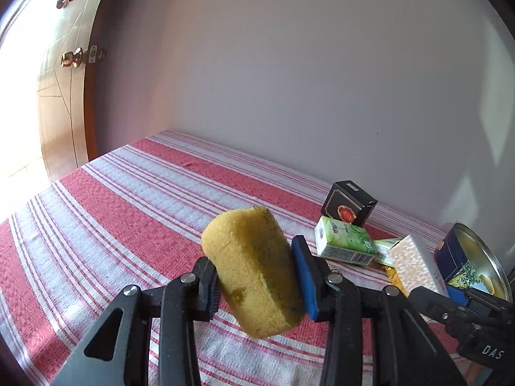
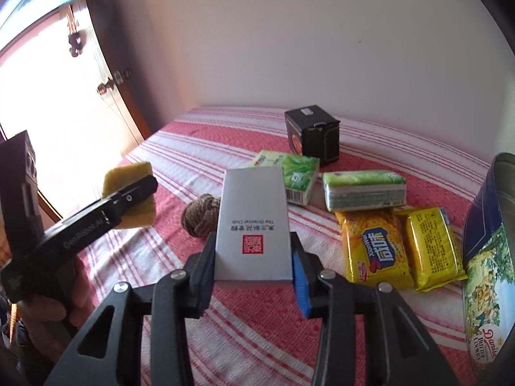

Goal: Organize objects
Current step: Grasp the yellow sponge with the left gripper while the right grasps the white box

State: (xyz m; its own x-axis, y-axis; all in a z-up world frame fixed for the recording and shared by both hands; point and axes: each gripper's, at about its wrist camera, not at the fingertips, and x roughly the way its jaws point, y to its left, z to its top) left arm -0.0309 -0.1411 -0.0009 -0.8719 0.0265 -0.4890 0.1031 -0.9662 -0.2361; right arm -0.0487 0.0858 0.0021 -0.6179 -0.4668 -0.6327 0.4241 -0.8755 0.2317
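Left tool (image 1: 256, 281) clamped on thick yellow foam sponge (image 1: 254, 273), held tilted above red-and-white striped cloth on table (image 1: 128, 193), clear of everything. Right tool (image 2: 254, 263) closed on flat silver-grey card box w/ red seal (image 2: 252, 222), gripped at near end, far end sticking out over brown twine ball (image 2: 201, 214) & toward green tissue pack (image 2: 297, 177).

Likely step: carry both to round blue butter-cookie tin (image 2: 486, 257), lying open-side-up at right edge. Advice:
- Keep squeeze on sponge gentle but firm; foam compresses, may slip or spring.
- Lift silver box before swinging right; avoid knocking yellow snack packets (image 2: 375, 251) & black cube box (image 2: 313, 136).
- One item at a time into tin; tools close together, so avoid crossing.
- Lower, then release; no dropping.
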